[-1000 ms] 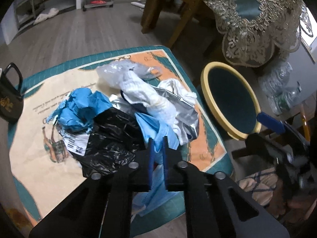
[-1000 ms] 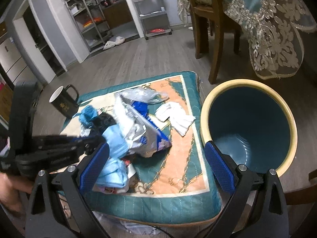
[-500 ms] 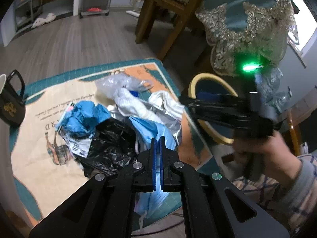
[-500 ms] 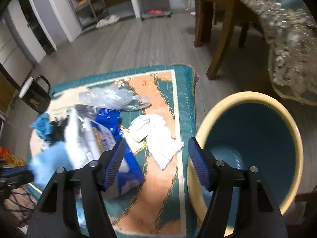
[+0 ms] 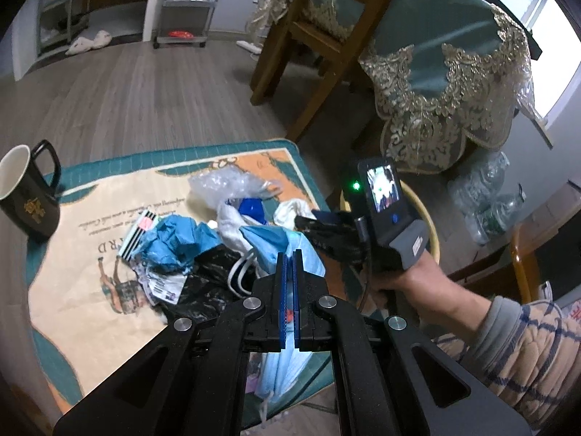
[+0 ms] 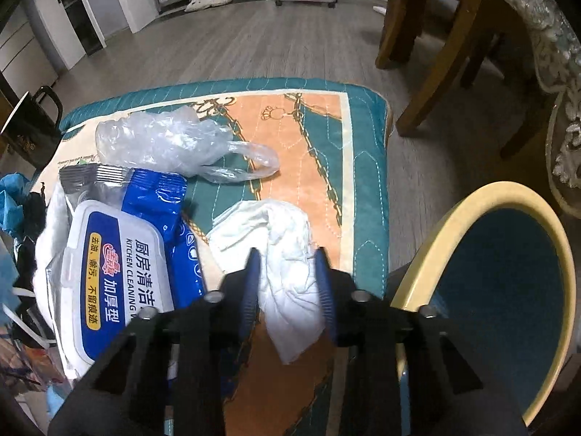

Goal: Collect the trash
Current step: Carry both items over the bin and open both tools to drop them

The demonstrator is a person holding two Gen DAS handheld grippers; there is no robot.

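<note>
Teal-and-orange quilted mat (image 6: pixel 363 138) over grey wood-plank floor (image 6: pixel 254 43), trash heaped on it.
Right gripper (image 6: pixel 288 272), jaws just closing, pinches crumpled white tissue (image 6: pixel 287 254); left gripper (image 5: pixel 289 265) clamps pale-blue face mask (image 5: pixel 287 243); yellow-rimmed teal bin (image 6: pixel 508 196) just right.

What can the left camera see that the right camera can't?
Only the left wrist view shows the hand carrying the right gripper, the crumpled blue paper, and the left gripper shut on a light blue mask.

Only the right wrist view shows the wipes pack's label and the white tissue between the right gripper's just-closing fingers.

Both show the clear plastic bag, mug, mat and bin.
</note>
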